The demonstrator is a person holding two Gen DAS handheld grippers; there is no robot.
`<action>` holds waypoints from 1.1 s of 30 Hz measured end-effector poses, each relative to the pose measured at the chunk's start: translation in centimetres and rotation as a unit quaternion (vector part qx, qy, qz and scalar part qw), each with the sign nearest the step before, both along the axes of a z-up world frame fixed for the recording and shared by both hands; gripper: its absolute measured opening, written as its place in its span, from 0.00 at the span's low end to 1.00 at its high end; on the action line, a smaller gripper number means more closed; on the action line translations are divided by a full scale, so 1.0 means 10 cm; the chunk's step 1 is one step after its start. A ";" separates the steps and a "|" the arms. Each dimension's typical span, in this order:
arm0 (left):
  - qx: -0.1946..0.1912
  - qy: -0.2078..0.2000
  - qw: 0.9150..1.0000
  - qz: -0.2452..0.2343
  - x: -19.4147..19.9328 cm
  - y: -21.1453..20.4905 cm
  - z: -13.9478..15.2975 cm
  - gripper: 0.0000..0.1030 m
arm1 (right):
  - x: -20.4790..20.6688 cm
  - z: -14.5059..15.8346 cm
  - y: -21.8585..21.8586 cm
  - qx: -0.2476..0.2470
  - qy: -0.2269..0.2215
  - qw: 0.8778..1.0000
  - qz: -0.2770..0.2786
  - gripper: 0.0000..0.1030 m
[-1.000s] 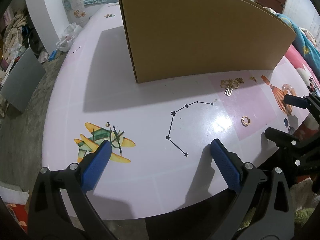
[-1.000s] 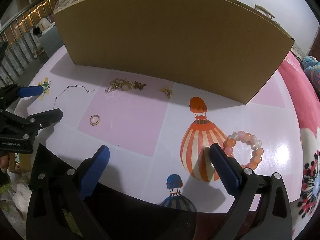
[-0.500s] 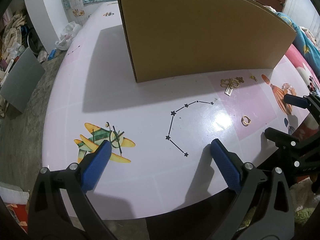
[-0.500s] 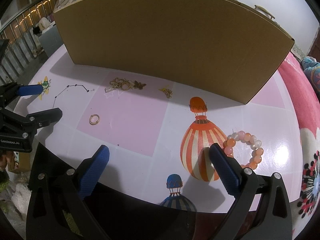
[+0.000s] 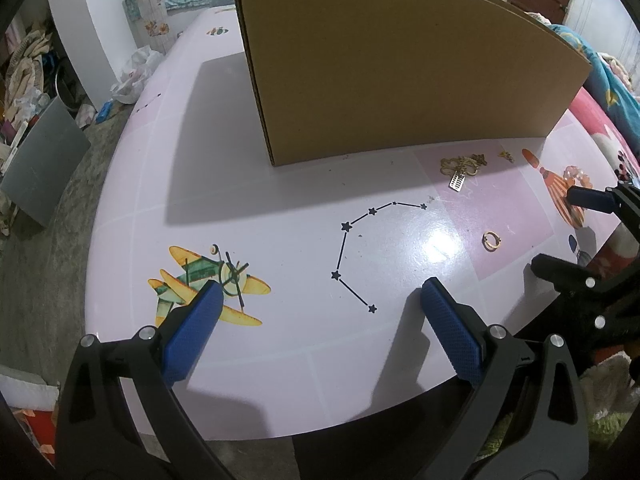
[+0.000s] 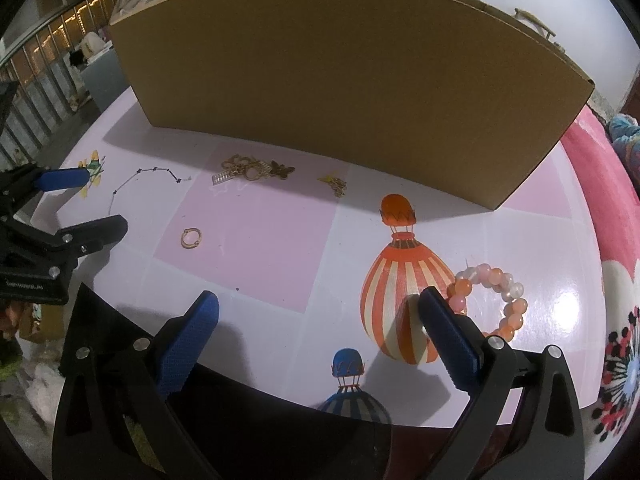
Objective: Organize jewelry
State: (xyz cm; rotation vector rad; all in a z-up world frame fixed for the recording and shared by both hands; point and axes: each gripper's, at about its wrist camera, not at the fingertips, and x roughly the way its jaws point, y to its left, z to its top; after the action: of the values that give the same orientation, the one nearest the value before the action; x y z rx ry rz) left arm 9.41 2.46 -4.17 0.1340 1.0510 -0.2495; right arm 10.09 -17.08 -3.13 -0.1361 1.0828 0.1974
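— Has anything shifted in the last second?

— Hardly; both views match the earlier ones, and the jewelry lies where it lay.

— Where do the grippers stand?

— The left gripper (image 5: 320, 296) hangs at the near edge of the table (image 5: 280, 184), its jaws wide apart with nothing between them. The right gripper (image 6: 318, 304) has its jaws just as wide, also empty.

— And the pieces?

— The gold ring (image 6: 191, 237) lies on a pink square, ahead of the right gripper's left finger and apart from it. The bead bracelet (image 6: 494, 294) sits just beside the right fingertip — outside the jaws. The gold chain tangle (image 6: 252, 170) and a small gold piece (image 6: 336, 185) lie near the cardboard box (image 6: 340, 92).
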 end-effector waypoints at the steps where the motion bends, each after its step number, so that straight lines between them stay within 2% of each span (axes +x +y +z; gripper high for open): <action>1: 0.000 0.000 1.000 -0.001 0.00 0.00 0.00 0.93 | 0.01 0.01 -0.01 0.004 -0.001 1.000 -0.003 0.94; 8: 0.000 -0.001 1.000 -0.009 -0.02 0.01 0.01 0.93 | 0.06 0.21 -0.09 0.038 -0.042 0.998 -0.012 0.94; 16: 0.005 -0.005 1.000 -0.009 -0.04 0.00 0.02 0.93 | 0.09 0.27 -0.20 0.063 -0.055 0.996 -0.018 0.94; 28: -0.046 -0.056 0.997 -0.022 -0.18 -0.03 0.24 0.92 | 0.06 0.34 -0.17 0.093 -0.072 0.993 -0.021 0.94; 33: -0.072 -0.059 0.995 -0.022 -0.22 -0.04 0.25 0.92 | 0.03 0.39 -0.21 0.105 -0.074 0.991 -0.026 0.94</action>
State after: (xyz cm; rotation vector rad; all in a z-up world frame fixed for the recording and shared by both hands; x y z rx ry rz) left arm 7.19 2.02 -1.70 0.0420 0.9100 -0.3528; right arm 10.44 -19.22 0.78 0.0648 0.9100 0.2495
